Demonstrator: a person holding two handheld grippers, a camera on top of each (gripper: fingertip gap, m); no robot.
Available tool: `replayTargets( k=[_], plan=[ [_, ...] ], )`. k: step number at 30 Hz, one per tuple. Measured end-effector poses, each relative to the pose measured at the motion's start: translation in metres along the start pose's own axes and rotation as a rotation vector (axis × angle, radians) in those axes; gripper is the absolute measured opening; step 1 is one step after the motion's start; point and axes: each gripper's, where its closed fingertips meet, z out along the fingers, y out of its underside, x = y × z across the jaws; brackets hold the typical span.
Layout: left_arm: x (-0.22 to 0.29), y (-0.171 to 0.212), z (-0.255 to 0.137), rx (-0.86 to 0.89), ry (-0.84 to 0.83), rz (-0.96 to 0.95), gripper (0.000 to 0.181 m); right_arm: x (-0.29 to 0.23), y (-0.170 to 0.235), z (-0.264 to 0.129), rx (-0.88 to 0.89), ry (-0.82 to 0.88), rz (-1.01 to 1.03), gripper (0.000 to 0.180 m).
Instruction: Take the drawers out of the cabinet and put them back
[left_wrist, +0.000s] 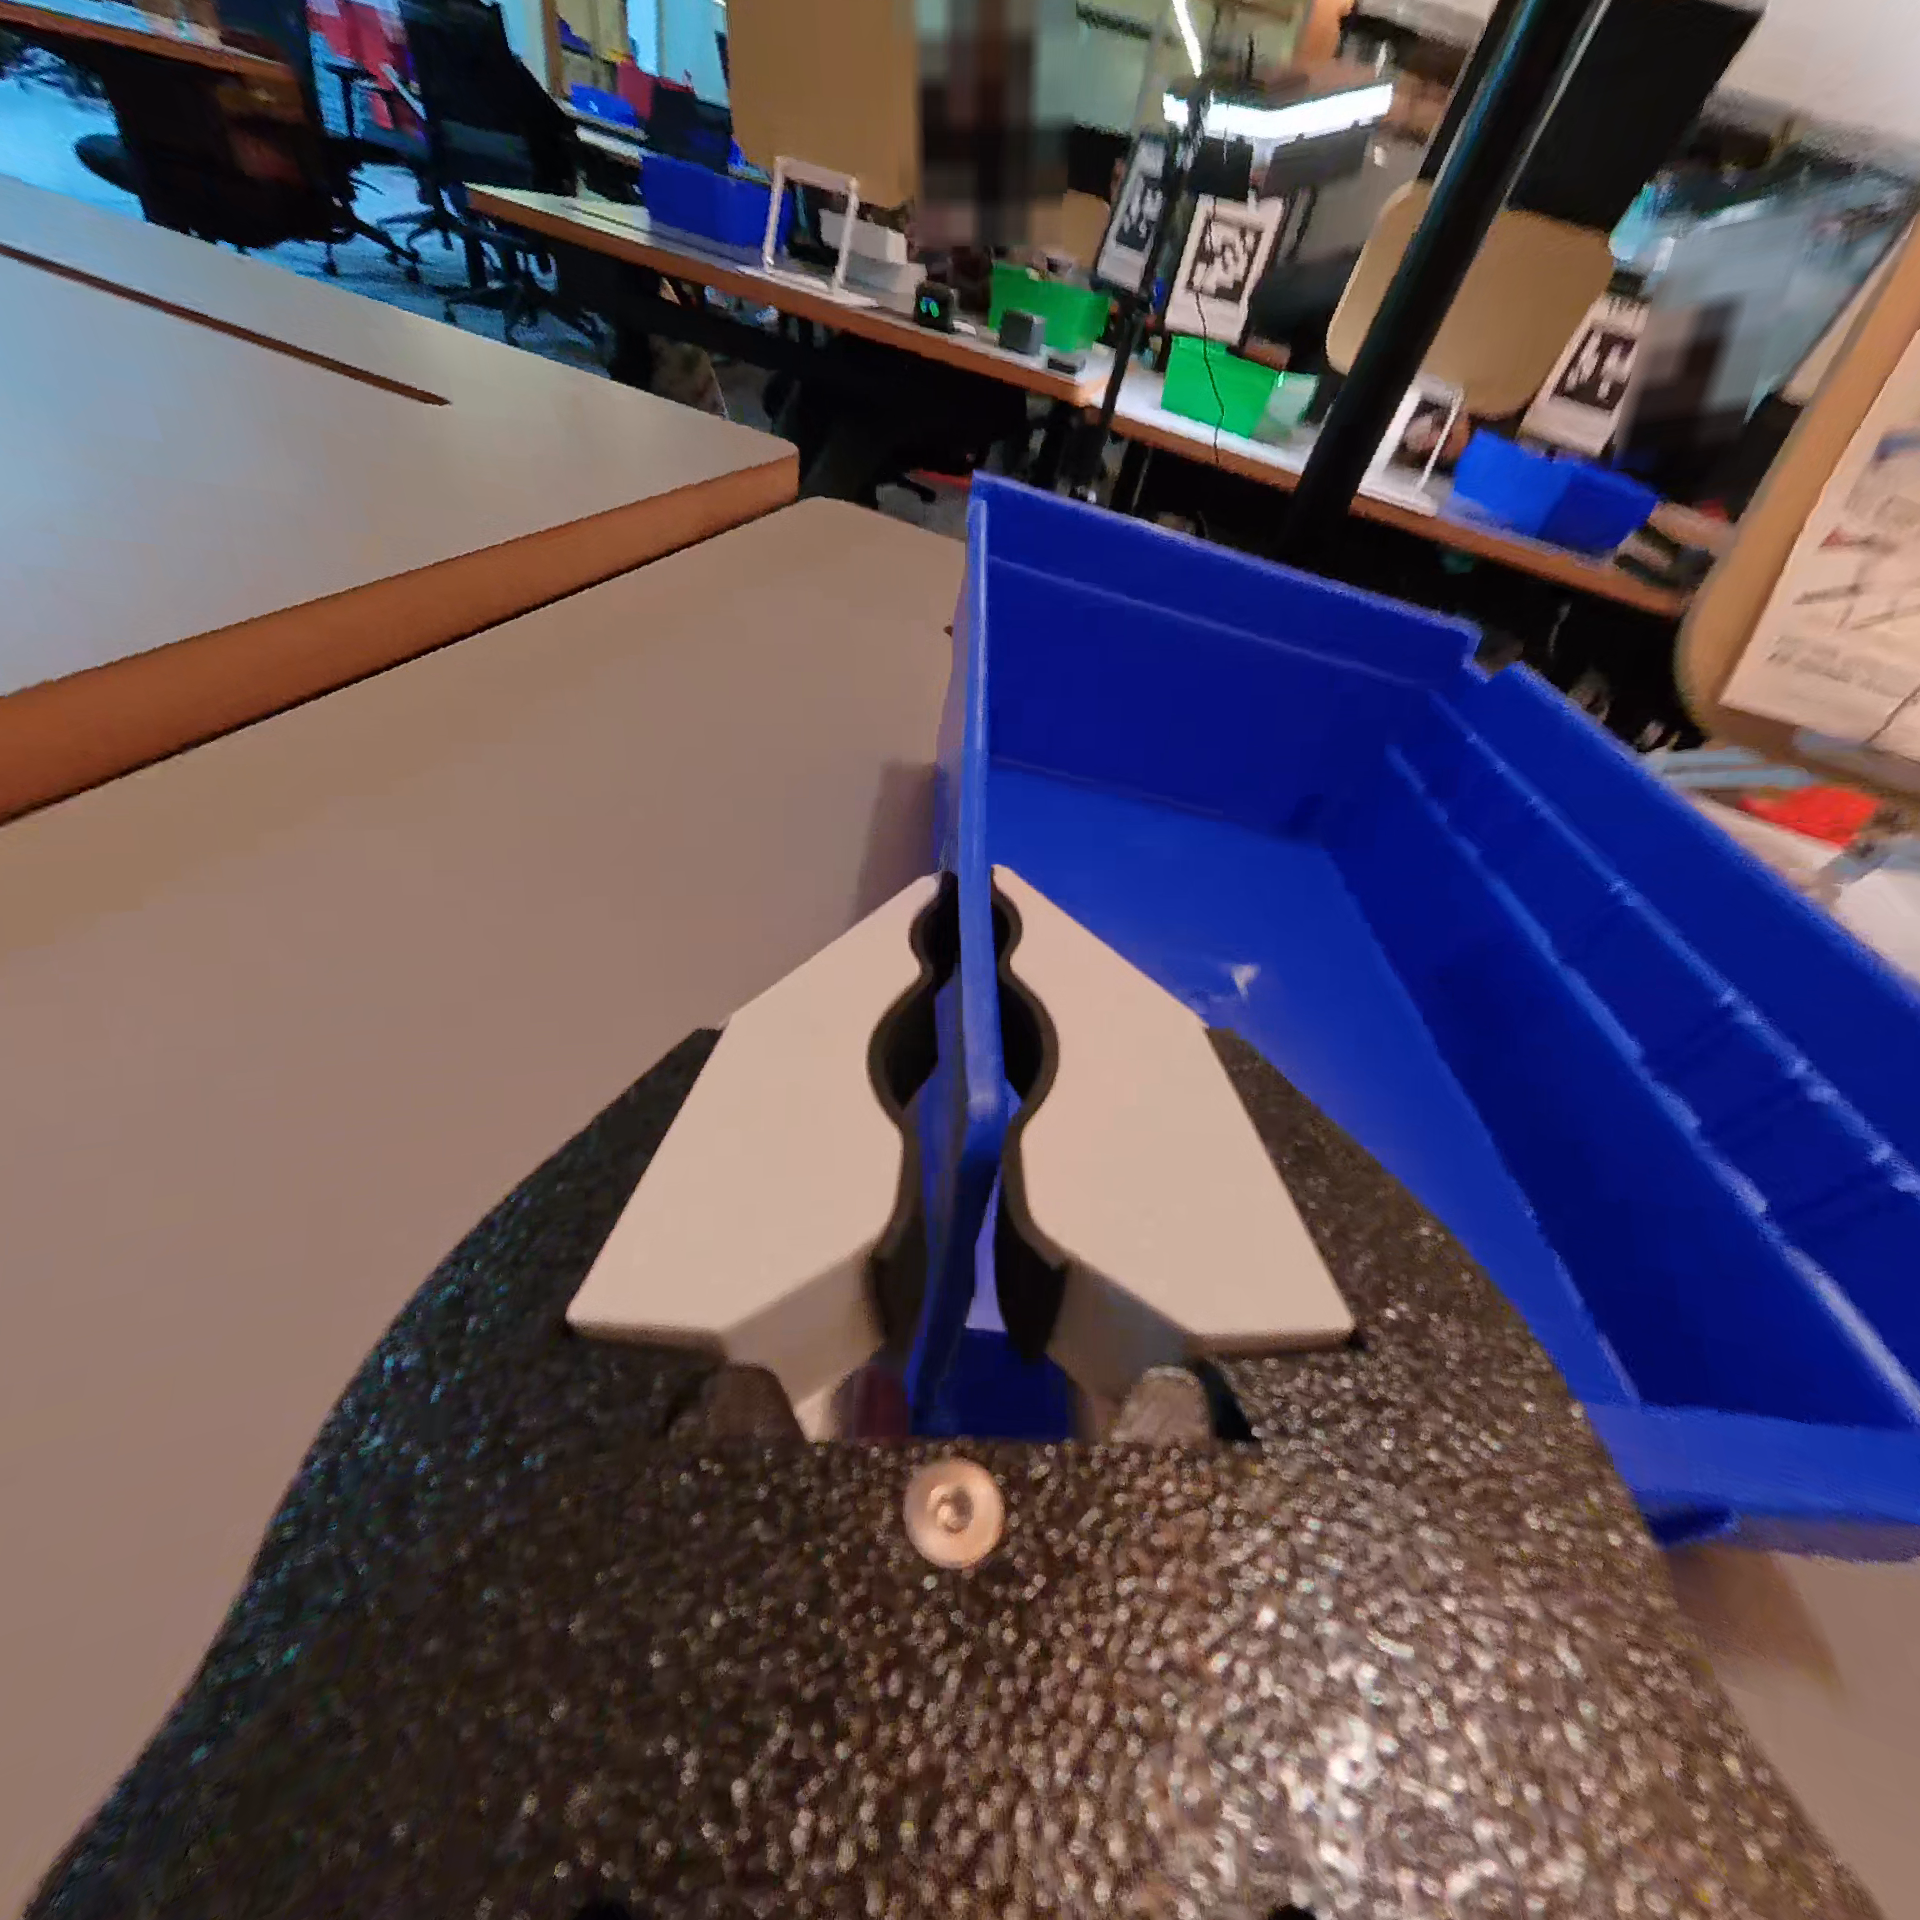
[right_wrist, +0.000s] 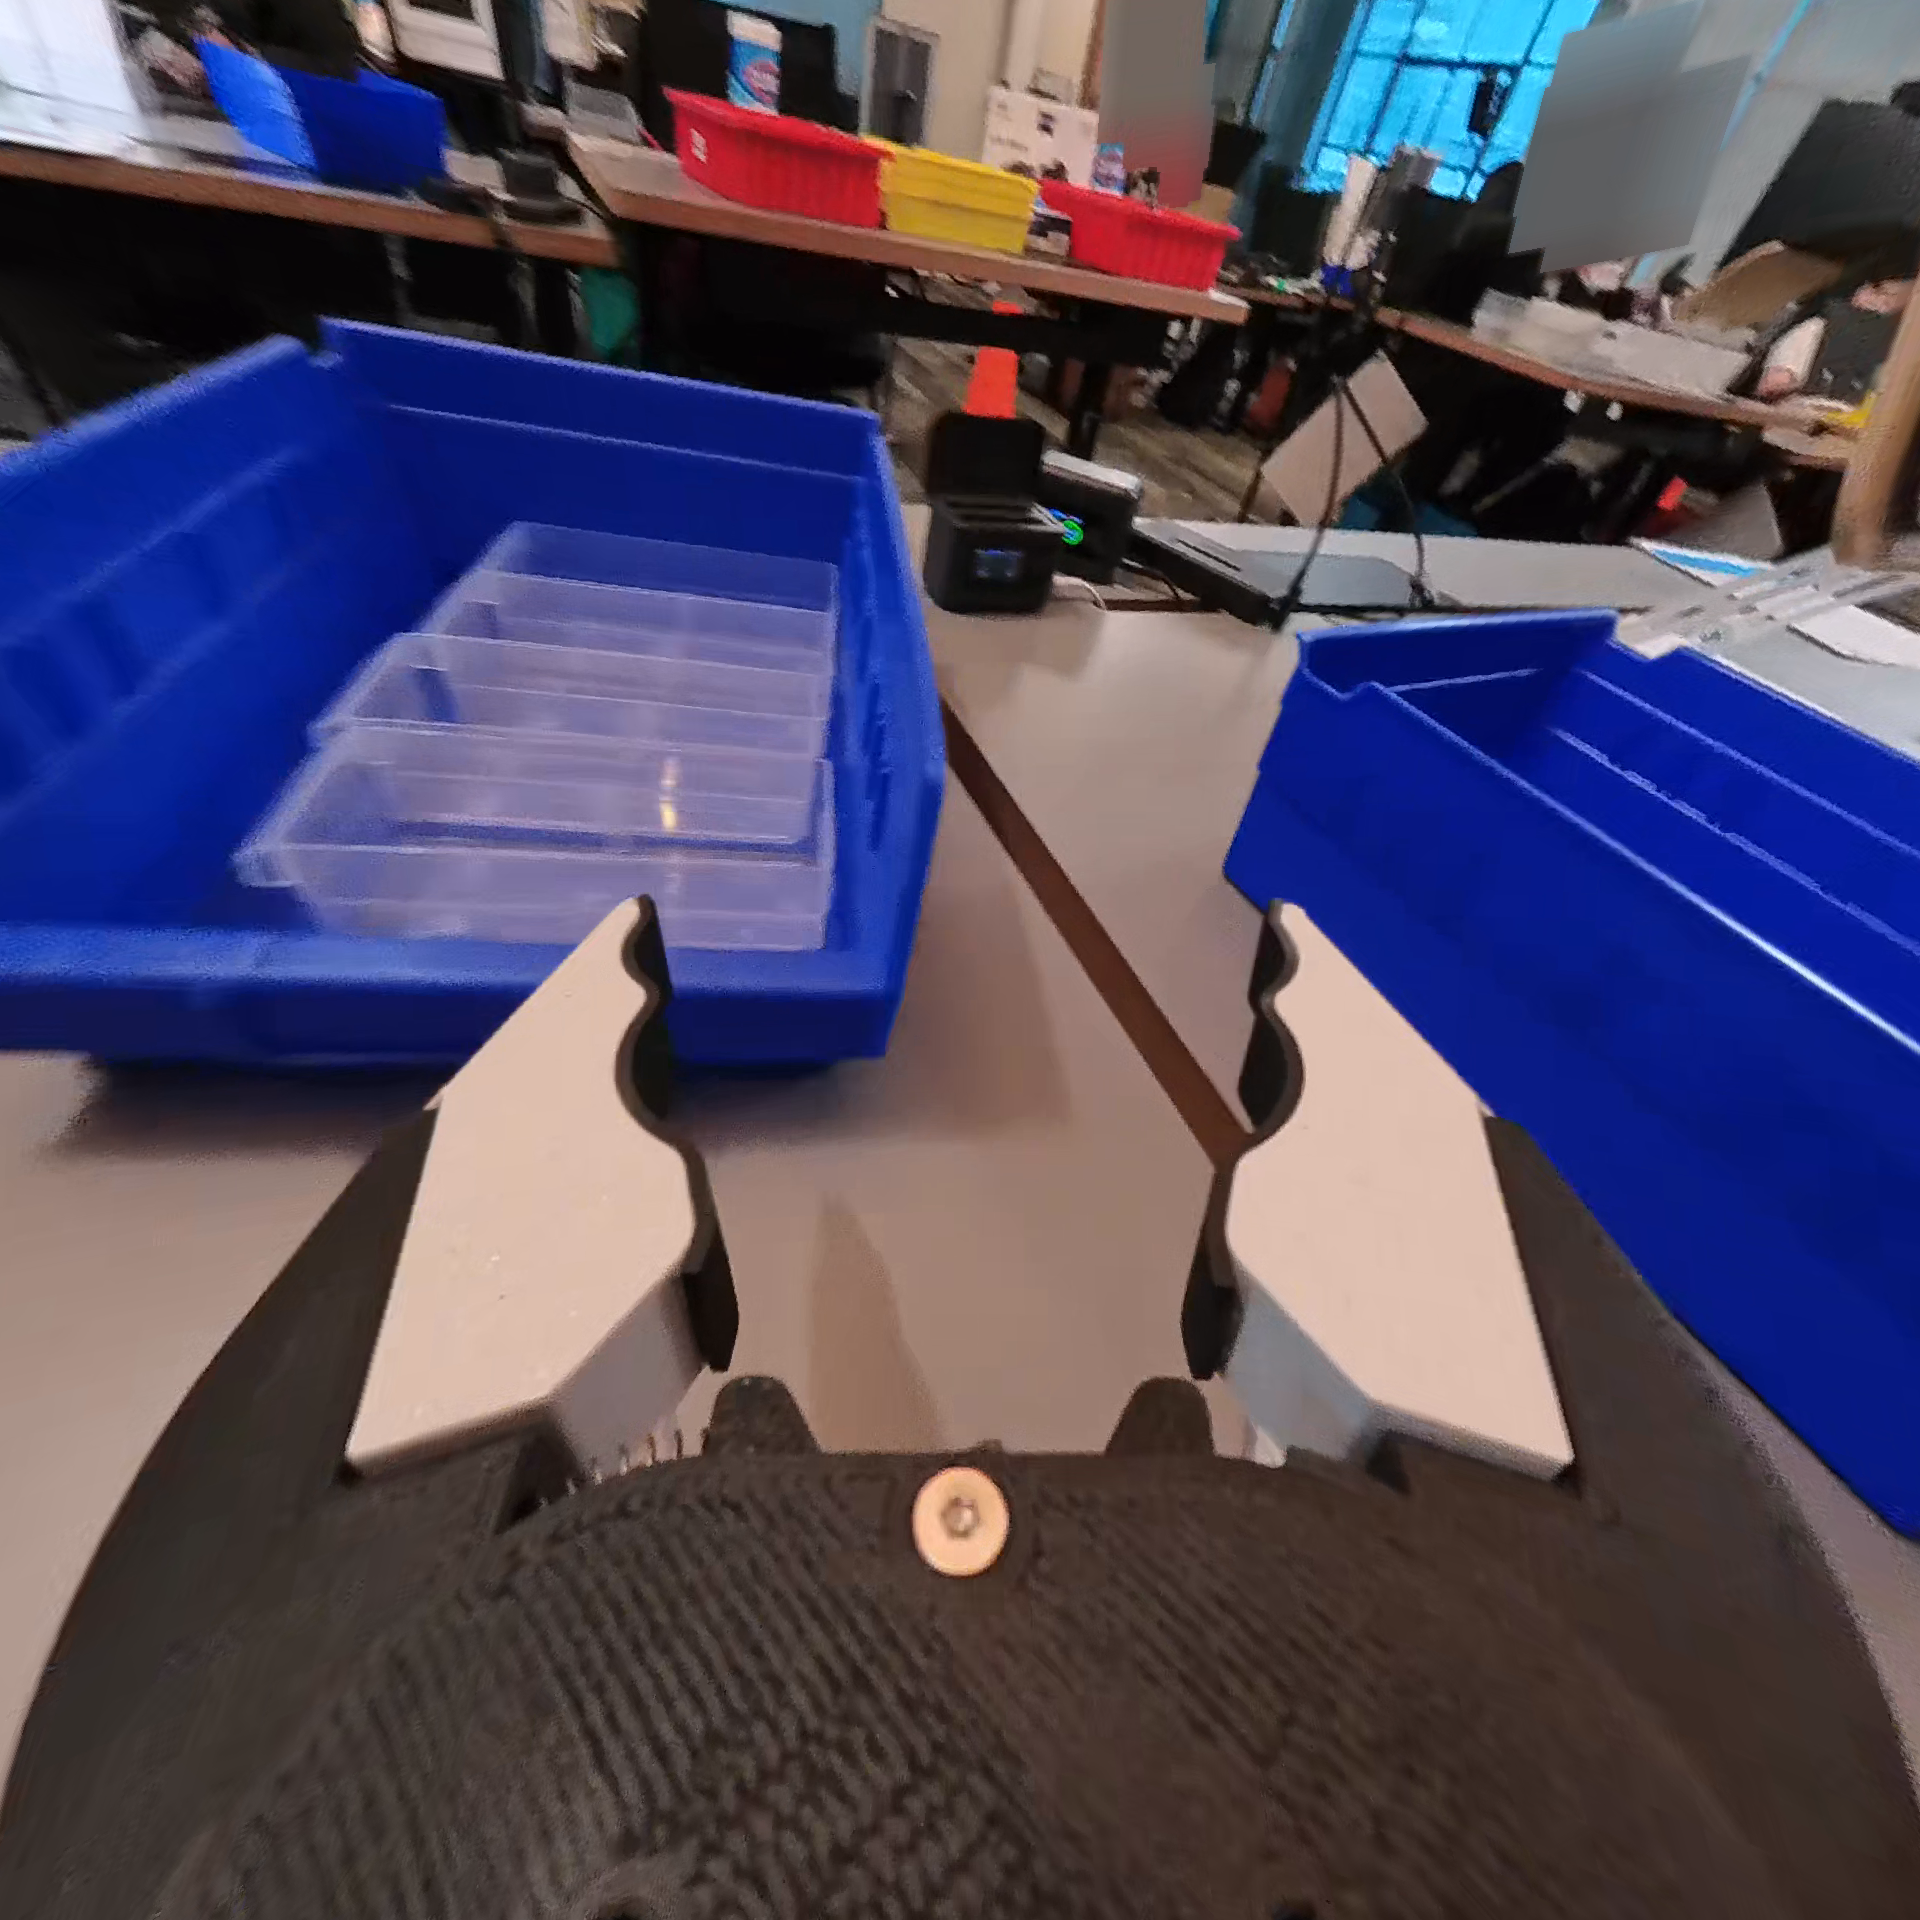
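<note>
Left gripper (left_wrist: 971, 935) pinches a blue bin's (left_wrist: 1455, 987) wall on the grey table (left_wrist: 468, 987); right gripper (right_wrist: 956, 997) gapes wide near clear drawers (right_wrist: 582, 769) in another bin (right_wrist: 208, 582), workshop benches behind.

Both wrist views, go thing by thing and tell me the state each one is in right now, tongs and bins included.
Left tongs: shut on the empty blue bin's wall.
Empty blue bin: nothing inside, gripped by its side wall.
Right tongs: open, holding nothing, above the table.
Left blue bin: holds clear drawers.
Clear drawers: empty, in a row.
</note>
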Motion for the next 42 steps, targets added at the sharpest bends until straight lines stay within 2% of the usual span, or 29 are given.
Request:
replayTargets(
  k=[4,7,8,10,11,13,17,22,29,35,42],
  plan=[
    [-0.001,-0.006,-0.050,0.093,0.005,-0.068,0.001,0.001,-0.003,0.040,-0.031,-0.055,0.043,0.102],
    [0.000,-0.004,-0.083,0.121,0.006,-0.084,0.001,-0.010,0.000,0.060,-0.081,-0.164,0.038,0.076],
    [-0.001,-0.004,-0.093,0.129,0.001,-0.103,0.001,-0.016,0.004,0.064,-0.112,-0.211,0.022,0.058],
    [-0.004,-0.007,-0.110,0.152,0.000,-0.150,0.001,-0.023,0.012,0.070,-0.171,-0.271,-0.007,0.039],
    [-0.006,-0.009,-0.118,0.166,0.000,-0.170,0.000,-0.029,0.011,0.071,-0.168,-0.321,-0.011,0.024],
    [-0.008,-0.017,-0.132,0.194,0.000,-0.198,0.000,-0.024,0.013,0.074,-0.185,-0.319,-0.012,0.003],
    [-0.004,-0.038,-0.156,0.255,0.019,-0.201,0.000,-0.023,0.015,0.066,-0.216,-0.344,-0.039,0.003],
    [0.016,-0.075,-0.184,0.337,0.042,-0.144,0.001,-0.020,0.029,0.009,-0.215,-0.337,-0.067,0.004],
    [0.082,-0.139,-0.212,0.435,0.163,-0.104,0.000,-0.010,0.058,-0.120,-0.185,-0.411,-0.056,0.003],
    [0.201,-0.166,-0.216,0.431,0.372,-0.102,0.000,-0.014,0.075,-0.200,-0.162,-0.475,-0.045,0.003],
    [0.384,-0.149,-0.219,0.334,0.638,-0.081,0.000,-0.021,0.084,-0.248,-0.165,-0.461,-0.062,0.003]
  ],
)
